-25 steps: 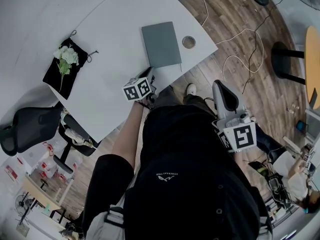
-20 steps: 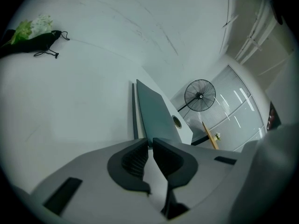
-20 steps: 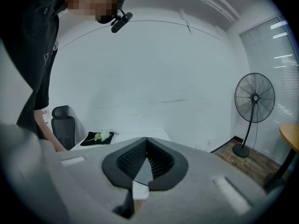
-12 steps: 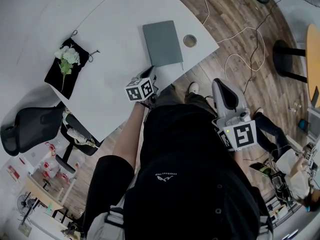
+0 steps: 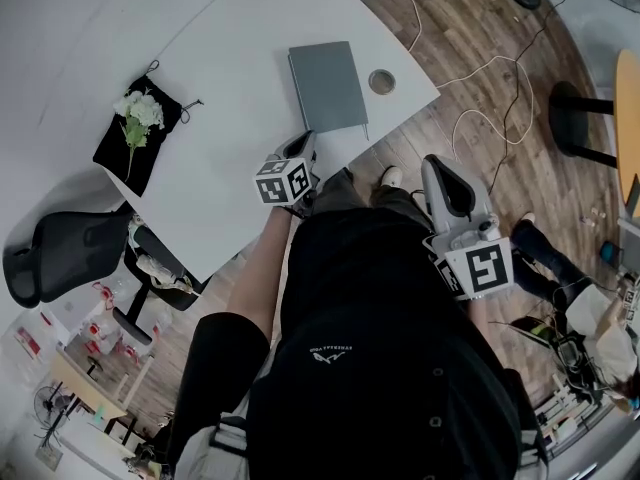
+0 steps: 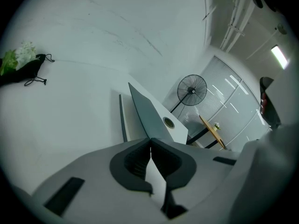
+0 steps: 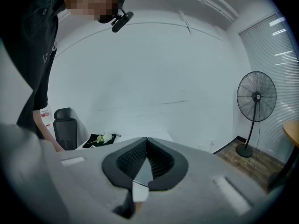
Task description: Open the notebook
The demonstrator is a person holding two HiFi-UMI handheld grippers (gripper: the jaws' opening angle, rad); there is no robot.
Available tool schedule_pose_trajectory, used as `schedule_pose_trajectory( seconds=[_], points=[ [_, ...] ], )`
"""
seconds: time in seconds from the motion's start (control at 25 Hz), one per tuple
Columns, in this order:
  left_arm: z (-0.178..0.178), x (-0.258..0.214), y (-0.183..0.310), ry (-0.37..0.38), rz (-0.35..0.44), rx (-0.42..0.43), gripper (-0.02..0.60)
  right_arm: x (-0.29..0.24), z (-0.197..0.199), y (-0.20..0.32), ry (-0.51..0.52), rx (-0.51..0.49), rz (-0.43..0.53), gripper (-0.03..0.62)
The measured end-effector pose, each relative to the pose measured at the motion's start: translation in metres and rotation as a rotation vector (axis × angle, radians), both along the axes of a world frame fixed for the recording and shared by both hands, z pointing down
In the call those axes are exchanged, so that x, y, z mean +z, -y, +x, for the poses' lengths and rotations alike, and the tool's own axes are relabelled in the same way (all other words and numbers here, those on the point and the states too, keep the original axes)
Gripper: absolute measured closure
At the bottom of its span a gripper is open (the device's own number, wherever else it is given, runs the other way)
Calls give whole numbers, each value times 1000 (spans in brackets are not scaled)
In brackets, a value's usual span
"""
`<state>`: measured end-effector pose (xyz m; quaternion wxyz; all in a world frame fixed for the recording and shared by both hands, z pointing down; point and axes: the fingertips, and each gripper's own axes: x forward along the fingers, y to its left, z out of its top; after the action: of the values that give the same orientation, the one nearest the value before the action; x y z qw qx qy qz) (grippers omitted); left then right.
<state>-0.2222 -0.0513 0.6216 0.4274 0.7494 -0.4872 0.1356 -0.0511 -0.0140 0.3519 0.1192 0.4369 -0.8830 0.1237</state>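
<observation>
Head view: 1 grey notebook (image 5: 327,86) is seen lying closed on the white table (image 5: 230,58), just ahead of the left gripper (image 5: 302,148). 1 round grommet (image 5: 381,81) sits to the notebook's right. 1 black pouch (image 5: 118,153) bearing 1 white flower sprig (image 5: 138,113) lies well to that gripper's left. The right gripper (image 5: 440,166) is held off the table. Print on the black shirt (image 5: 330,353) is too small to be read

Left gripper view: the jaws are pressed together, the notebook directly ahead of their tips

Right gripper view: the jaws are pressed together; 1 fan (image 7: 256,97) stands ahead to the right, 1 chair (image 7: 65,127) to the left
</observation>
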Motion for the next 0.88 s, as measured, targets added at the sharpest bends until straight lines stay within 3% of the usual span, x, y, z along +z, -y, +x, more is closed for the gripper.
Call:
schedule_pose_trajectory(
  seconds=[0.88],
  points=[
    [11, -22, 0, 59, 58, -90, 574, 2, 35, -13, 18, 0, -10, 589]
  ],
)
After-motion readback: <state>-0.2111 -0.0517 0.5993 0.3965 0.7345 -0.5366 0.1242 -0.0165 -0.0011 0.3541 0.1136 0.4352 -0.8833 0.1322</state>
